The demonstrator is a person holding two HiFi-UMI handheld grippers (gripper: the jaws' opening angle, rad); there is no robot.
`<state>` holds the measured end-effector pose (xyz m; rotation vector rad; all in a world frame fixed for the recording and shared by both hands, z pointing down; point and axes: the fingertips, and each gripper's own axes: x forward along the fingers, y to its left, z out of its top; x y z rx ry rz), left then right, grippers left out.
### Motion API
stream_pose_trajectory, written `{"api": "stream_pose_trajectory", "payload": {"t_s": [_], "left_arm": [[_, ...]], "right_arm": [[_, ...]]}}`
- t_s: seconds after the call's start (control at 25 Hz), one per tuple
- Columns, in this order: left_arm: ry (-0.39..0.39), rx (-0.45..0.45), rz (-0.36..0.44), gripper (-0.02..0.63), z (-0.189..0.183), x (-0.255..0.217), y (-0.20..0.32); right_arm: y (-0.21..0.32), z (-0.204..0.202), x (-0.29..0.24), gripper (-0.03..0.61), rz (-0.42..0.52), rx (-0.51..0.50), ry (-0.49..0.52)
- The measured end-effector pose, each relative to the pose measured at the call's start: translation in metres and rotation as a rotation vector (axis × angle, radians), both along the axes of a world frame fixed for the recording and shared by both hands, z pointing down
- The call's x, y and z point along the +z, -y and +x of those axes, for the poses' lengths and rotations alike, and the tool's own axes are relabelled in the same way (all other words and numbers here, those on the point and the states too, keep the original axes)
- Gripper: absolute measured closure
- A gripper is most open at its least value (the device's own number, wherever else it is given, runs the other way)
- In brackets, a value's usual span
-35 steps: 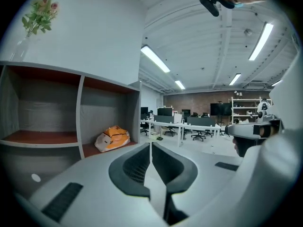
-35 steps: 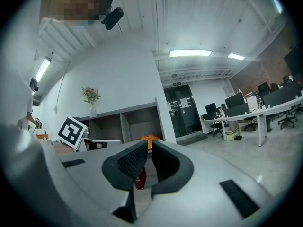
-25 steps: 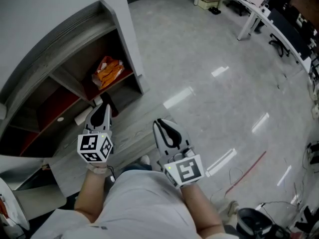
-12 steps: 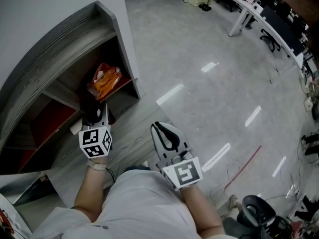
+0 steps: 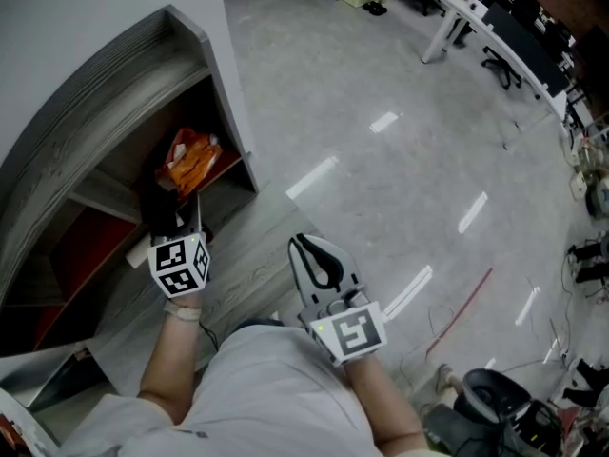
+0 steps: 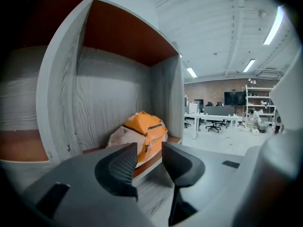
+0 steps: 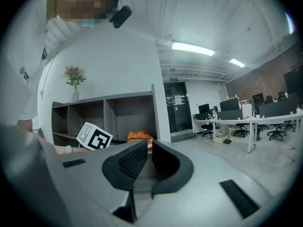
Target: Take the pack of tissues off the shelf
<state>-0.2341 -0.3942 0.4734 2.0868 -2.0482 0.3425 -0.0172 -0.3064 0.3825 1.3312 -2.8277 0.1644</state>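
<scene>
The pack of tissues (image 5: 186, 155), orange and white, lies on the red-brown board in the end compartment of the grey wood-grain shelf (image 5: 205, 46). My left gripper (image 5: 176, 209) is at the mouth of that compartment, just short of the pack. Its jaws are opening and nothing is between them. In the left gripper view the pack (image 6: 142, 134) shows beyond the gap of the left gripper (image 6: 149, 150). My right gripper (image 5: 309, 246) hangs shut and empty over the floor, away from the shelf. The right gripper view shows the right gripper (image 7: 149, 148) and the pack (image 7: 139, 137) far ahead.
The shelf's side wall (image 5: 233, 112) stands just right of the pack. A vase of flowers (image 7: 75, 77) sits on top of the shelf. White desks (image 5: 457, 17) and office chairs line the far side of the glossy floor, with cables (image 5: 457, 312) at lower right.
My left gripper has moved forward to the mouth of the pack's compartment and its jaws have gone from shut to open. The right gripper has stayed where it was.
</scene>
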Motion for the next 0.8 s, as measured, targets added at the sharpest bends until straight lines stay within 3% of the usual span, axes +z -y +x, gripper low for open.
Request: {"api": "stream_pose_trajectory", "payload": {"t_s": [0.24,0.44,0.8], "left_arm": [[0.002,-0.005,-0.006,0.467,-0.006,0.007,0.008],[0.003,0.002,-0.02,0.539,-0.011,0.01,0.002],[-0.011,0.081,0.009,0.592,0.016,-0.003,-0.009]], "right_arm": [[-0.001,-0.001,0.001,0.538,0.01,0.008,-0.01],[-0.009,-0.001,0.0,0.538,0.016,0.023,-0.01],[-0.019,0.012,-0.004,0.538,0.018,0.043,-0.001]]}}
